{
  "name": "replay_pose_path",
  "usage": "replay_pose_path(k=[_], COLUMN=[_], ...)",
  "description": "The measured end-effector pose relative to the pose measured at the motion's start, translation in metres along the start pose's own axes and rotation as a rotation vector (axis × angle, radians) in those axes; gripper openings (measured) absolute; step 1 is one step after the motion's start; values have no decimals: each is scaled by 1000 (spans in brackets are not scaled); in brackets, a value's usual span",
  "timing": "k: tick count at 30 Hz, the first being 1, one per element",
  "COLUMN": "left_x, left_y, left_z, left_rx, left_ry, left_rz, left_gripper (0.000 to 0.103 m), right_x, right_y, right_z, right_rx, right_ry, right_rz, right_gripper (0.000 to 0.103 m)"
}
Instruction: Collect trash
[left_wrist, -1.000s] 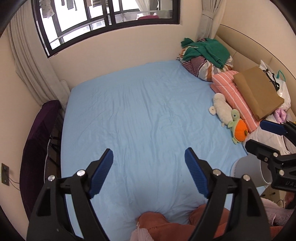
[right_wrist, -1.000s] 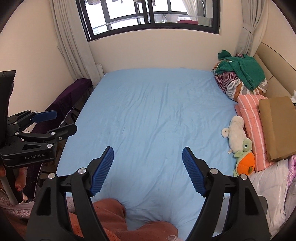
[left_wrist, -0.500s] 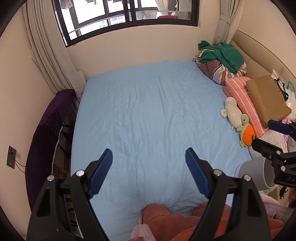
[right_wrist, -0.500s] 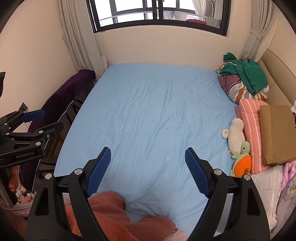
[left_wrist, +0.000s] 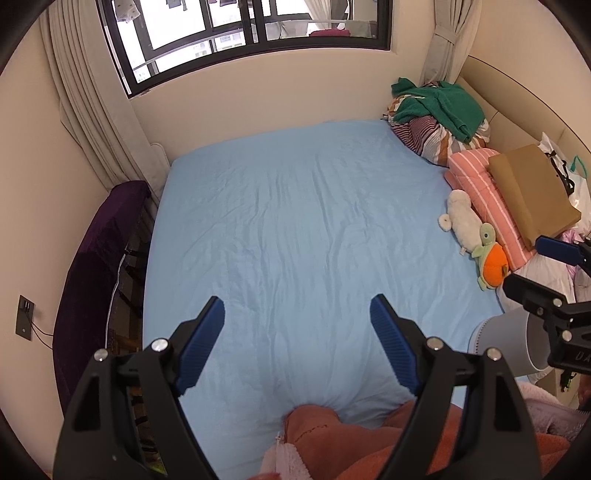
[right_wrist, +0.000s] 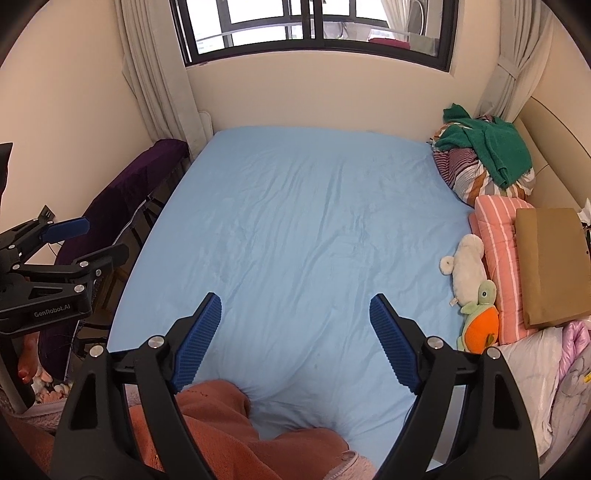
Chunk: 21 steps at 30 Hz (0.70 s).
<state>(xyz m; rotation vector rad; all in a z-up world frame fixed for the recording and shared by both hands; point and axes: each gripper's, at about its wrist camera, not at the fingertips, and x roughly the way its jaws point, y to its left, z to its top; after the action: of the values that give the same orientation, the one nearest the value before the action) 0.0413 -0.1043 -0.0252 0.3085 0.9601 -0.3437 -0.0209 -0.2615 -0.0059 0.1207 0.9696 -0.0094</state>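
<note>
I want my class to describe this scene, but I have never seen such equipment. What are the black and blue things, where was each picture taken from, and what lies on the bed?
There is no robot here. A person holds a pair of hand tongs in each hand, each with a camera looking along its two blue-padded fingers. One picture comes from the left tongs, the other from the right tongs; each also catches the other pair at its edge. Both are open and hold nothing.

Below is a bed with a blue sheet. Along its right side lie a green garment on striped bedding, a pink striped pillow, a brown paper bag, a white plush toy and a green-and-orange plush toy.
</note>
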Motion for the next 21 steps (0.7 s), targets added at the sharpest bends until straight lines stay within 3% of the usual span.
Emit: replay_pose_path(k=[21], left_x=[6], left_y=[-6], left_z=[10], left_rx=[10], left_ry=[-6], left_rz=[8], left_gripper=[81], right_x=[2], right_y=[-15], right_z=[-1], right_rx=[28], right_ry=[-4], right_rz=[6], right_gripper=[80])
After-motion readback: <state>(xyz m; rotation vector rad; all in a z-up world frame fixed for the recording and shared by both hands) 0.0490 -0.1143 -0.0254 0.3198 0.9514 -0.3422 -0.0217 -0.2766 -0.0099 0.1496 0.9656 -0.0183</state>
